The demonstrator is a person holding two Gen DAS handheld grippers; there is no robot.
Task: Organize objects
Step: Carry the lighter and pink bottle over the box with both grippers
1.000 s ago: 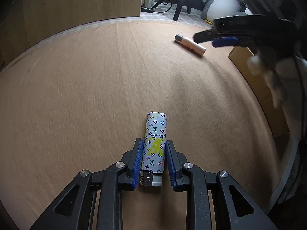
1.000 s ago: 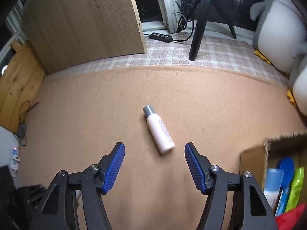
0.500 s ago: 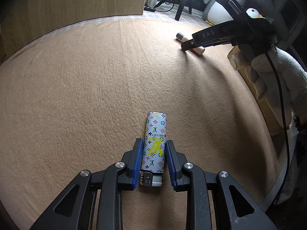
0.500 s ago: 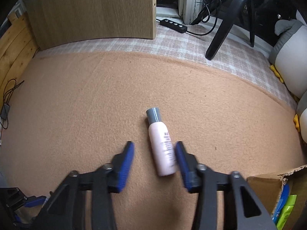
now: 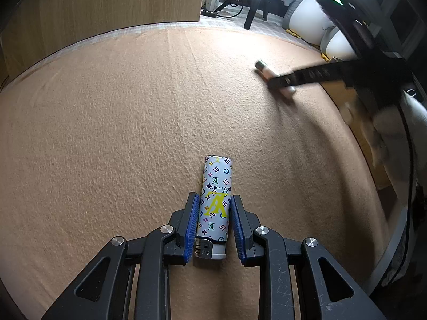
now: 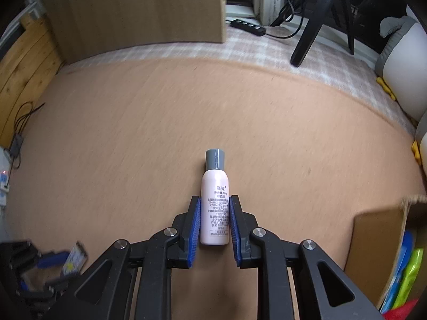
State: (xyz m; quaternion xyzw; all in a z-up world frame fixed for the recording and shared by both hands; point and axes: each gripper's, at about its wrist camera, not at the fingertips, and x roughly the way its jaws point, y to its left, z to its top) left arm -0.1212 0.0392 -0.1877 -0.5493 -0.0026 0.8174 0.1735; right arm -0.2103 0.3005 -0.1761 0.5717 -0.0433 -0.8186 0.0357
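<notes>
Tan felt covered the surface (image 5: 128, 122), and on it lay two loose things: one lighter (image 5: 215, 203) printed with coloured monograms and one pale pink bottle (image 6: 215, 208) with a grey cap. Two claws were at work, one on each. The left claw (image 5: 214, 225) had its blue pads (image 5: 192, 226) pressed against both long sides of the lighter, which lay flat with its metal head toward the camera. The right claw (image 6: 214, 225) had just been closing, and its pads (image 6: 193, 229) stood tight against the sides of the bottle, which lay on the felt with its cap pointing away. From the left wrist view the right claw (image 5: 280, 82) showed as a dark, blurred bar across the same bottle (image 5: 263, 68) at the far right of the felt, well apart from the lighter. From the right wrist view the left claw (image 6: 50, 262) and the lighter (image 6: 74, 260) appeared blurred at the lower left. One cardboard box (image 6: 379, 245) stood open at the right edge of the surface, near the bottle; inside it were several packets in blue, green and red, too cut off by the frame to name. Beyond the felt lay a checked cloth (image 6: 267, 50), with one wooden panel (image 6: 138, 8) standing behind it, one black power strip (image 6: 249, 26), the black legs of one tripod (image 6: 309, 34), and a grey-and-white plush toy (image 6: 403, 53) at the far right. Nothing lay between either claw and the box.
</notes>
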